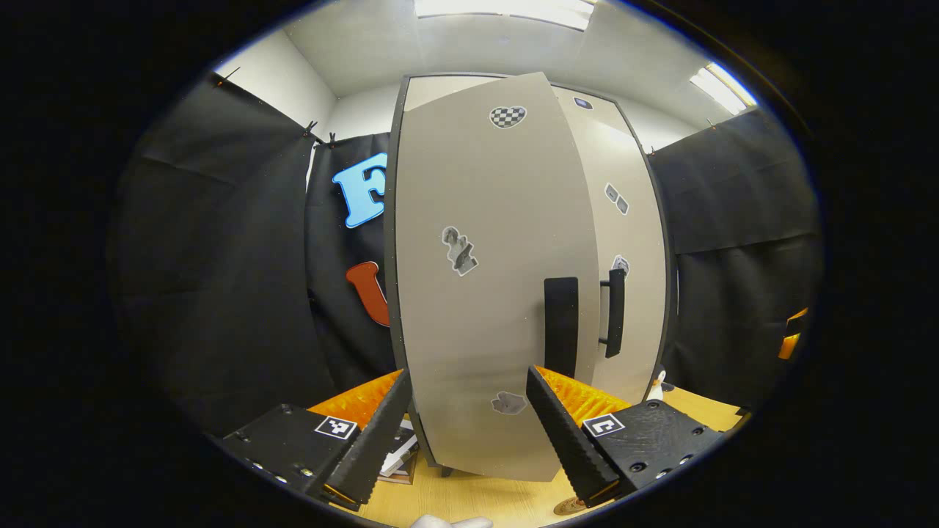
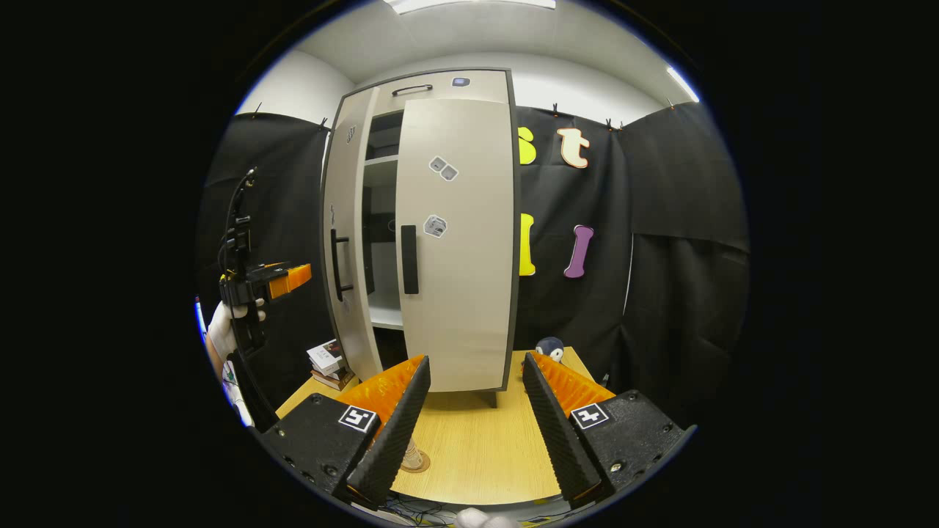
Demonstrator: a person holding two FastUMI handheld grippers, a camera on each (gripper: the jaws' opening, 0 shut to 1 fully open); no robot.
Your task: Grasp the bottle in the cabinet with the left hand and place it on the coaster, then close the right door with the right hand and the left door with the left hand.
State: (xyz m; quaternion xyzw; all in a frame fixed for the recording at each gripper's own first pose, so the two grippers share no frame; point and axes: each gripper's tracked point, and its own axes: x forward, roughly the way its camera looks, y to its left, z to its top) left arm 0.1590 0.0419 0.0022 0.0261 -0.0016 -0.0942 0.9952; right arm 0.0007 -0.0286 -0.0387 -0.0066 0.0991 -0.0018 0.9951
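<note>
The tall beige cabinet's right door [image 2: 455, 242] looks nearly shut, while the left door [image 1: 499, 293] stands ajar at frame centre. What seems to be the clear bottle [image 2: 412, 456] sits on the round brown coaster [image 2: 418, 466], lower left, just behind the right gripper [image 2: 477, 425], its fingers apart and empty. The left gripper [image 1: 469, 433], fingers apart, faces the left door, which remains to be closed.
</note>
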